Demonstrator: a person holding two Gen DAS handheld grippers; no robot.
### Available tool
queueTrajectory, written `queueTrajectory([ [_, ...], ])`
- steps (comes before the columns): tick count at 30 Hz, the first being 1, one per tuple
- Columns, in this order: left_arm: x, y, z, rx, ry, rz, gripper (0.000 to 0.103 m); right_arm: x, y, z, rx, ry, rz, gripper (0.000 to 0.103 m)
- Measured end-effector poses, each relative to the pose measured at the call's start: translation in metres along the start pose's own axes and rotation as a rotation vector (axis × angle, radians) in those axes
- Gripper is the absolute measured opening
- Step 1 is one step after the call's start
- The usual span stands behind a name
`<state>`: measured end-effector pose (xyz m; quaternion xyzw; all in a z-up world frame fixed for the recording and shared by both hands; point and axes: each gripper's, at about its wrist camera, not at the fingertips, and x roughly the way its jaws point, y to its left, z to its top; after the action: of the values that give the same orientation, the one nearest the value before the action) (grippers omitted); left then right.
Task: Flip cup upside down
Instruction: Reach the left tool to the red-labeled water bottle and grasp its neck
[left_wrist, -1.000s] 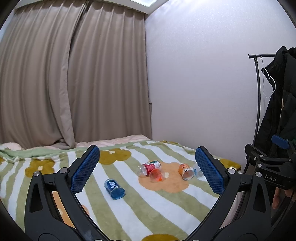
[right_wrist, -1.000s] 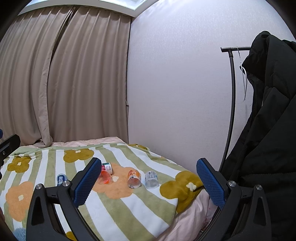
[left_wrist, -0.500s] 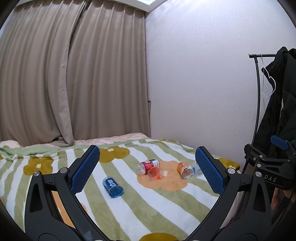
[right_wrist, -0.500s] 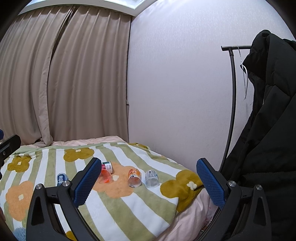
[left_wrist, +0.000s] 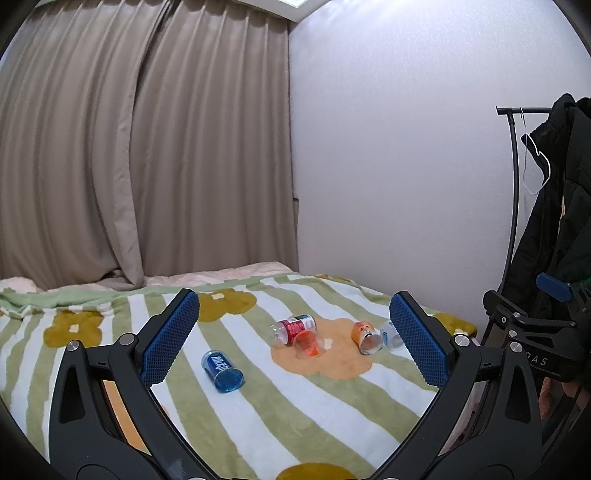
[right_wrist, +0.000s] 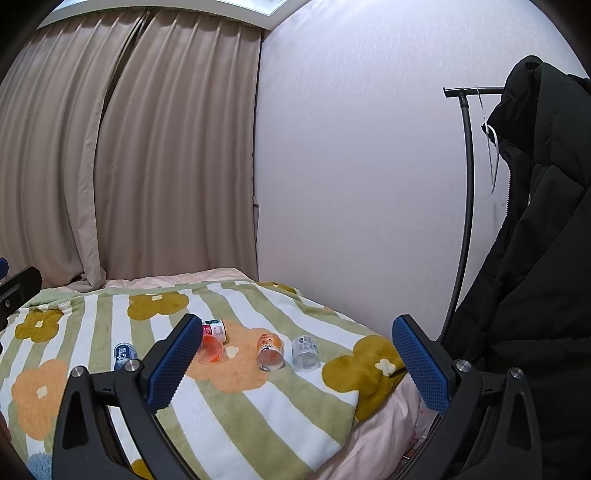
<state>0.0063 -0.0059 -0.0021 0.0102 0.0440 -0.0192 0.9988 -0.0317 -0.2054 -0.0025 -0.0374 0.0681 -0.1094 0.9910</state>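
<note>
Several small plastic cups lie on their sides on a striped flower blanket (left_wrist: 258, 417). In the left wrist view: a blue cup (left_wrist: 222, 371), a red-labelled cup (left_wrist: 293, 327), a clear orange cup (left_wrist: 307, 343), an orange printed cup (left_wrist: 366, 336) and a clear cup (left_wrist: 390, 334). The right wrist view shows the blue cup (right_wrist: 124, 353), red-labelled cup (right_wrist: 215, 328), clear orange cup (right_wrist: 211, 349), orange printed cup (right_wrist: 270, 350) and clear cup (right_wrist: 305, 352). My left gripper (left_wrist: 295, 343) and right gripper (right_wrist: 295, 365) are open, empty, held above and short of the cups.
Beige curtains (left_wrist: 129, 147) hang behind the bed and a white wall (left_wrist: 388, 166) stands at its right. A clothes rack (right_wrist: 467, 206) with a black coat (right_wrist: 535, 258) stands right of the bed edge (right_wrist: 380, 417).
Both views have shifted only slightly; the cups sit a little lower and nearer in the left wrist view. Nothing was grasped or moved.
</note>
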Motion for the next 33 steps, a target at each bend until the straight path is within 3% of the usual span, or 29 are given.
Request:
queueTrajectory([
  [11,0.052,0.018,0.025,0.078,0.121,-0.076,0.103,0.029,0.008,-0.006,-0.036,0.080,0.090,0.102],
  [22,0.202,0.021,0.032,0.305,0.401,-0.208,0.103,0.088,0.026,-0.019,-0.022,0.183,0.272,0.102],
  [26,0.262,0.019,0.014,0.435,0.492,-0.222,0.103,0.110,0.035,-0.027,-0.027,0.213,0.315,0.102],
  [33,0.370,0.018,-0.033,0.633,0.721,-0.323,0.103,0.142,0.048,-0.052,-0.032,0.260,0.345,0.102],
])
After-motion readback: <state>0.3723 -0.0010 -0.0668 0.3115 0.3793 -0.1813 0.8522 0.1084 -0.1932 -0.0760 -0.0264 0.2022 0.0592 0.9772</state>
